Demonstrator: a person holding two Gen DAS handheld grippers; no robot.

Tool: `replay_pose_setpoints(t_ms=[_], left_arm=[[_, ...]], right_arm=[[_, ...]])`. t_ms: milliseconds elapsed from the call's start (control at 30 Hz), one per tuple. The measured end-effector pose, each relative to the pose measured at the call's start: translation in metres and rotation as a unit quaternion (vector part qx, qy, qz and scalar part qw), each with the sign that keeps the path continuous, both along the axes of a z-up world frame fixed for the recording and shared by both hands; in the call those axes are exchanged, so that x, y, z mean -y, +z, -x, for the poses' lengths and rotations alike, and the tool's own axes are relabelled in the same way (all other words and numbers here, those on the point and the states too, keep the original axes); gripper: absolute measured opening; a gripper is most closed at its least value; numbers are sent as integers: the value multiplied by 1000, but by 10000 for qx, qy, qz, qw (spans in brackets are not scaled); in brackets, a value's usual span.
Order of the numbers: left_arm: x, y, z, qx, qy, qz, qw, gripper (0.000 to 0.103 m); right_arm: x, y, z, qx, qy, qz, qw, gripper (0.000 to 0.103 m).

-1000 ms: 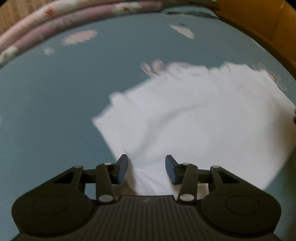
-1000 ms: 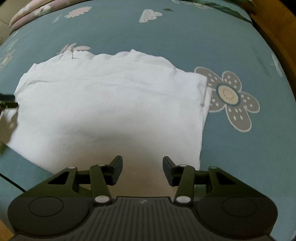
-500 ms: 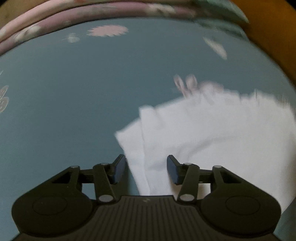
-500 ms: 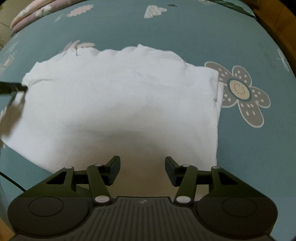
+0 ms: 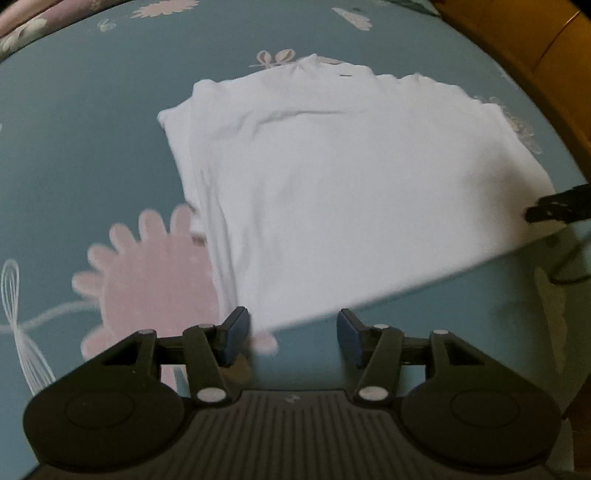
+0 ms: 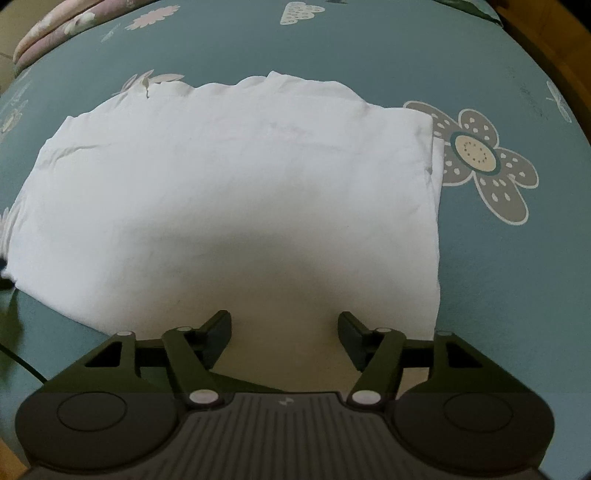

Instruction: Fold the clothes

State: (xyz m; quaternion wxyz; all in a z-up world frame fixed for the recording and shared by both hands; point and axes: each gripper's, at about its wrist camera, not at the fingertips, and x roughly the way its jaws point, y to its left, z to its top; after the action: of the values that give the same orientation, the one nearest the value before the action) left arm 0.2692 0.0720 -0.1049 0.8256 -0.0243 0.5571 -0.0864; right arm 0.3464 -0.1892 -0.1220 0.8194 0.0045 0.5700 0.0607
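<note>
I take the white garment (image 5: 354,192) as my landmark; it lies folded flat in a rough rectangle on the teal bedsheet (image 5: 74,140). Off its left edge, through the left wrist camera, I see a pink flower print (image 5: 155,273) on the sheet, partly tucked under the cloth. My left gripper (image 5: 291,334) hovers at the garment's near left corner, jaws apart and nothing between them; the corner's edge is blurred there, so I cannot say for sure whether the left fingertip touches the cloth. At the garment's right edge in that same view a dark shape (image 5: 561,206) pokes in, probably the other tool.

Through the right wrist camera, my right gripper (image 6: 284,334) sits over the garment's (image 6: 236,192) near edge, jaws spread wide, holding nothing, with its shadow falling on the cloth ahead. Just past the garment's far right corner lies a grey flower print (image 6: 484,162), the cloth overlapping its petals. A pink quilt (image 6: 55,27) lies bunched beyond the garment's far left side.
</note>
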Motion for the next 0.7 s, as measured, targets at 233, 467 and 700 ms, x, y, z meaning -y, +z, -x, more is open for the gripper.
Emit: replay_pose_setpoints(t_ms=[233, 467, 700], left_arm=[[-4, 11, -4, 485, 323, 18, 9983, 58], [-18, 2, 4, 444, 1078, 105, 9931, 58], [-14, 11, 5, 963, 854, 320, 9912, 59]], right_arm=[[-12, -6, -3, -110, 179, 105, 9997, 91], [-29, -14, -11, -377, 227, 385, 9983, 103], [-34, -16, -14, -456, 291, 534, 9971, 103]])
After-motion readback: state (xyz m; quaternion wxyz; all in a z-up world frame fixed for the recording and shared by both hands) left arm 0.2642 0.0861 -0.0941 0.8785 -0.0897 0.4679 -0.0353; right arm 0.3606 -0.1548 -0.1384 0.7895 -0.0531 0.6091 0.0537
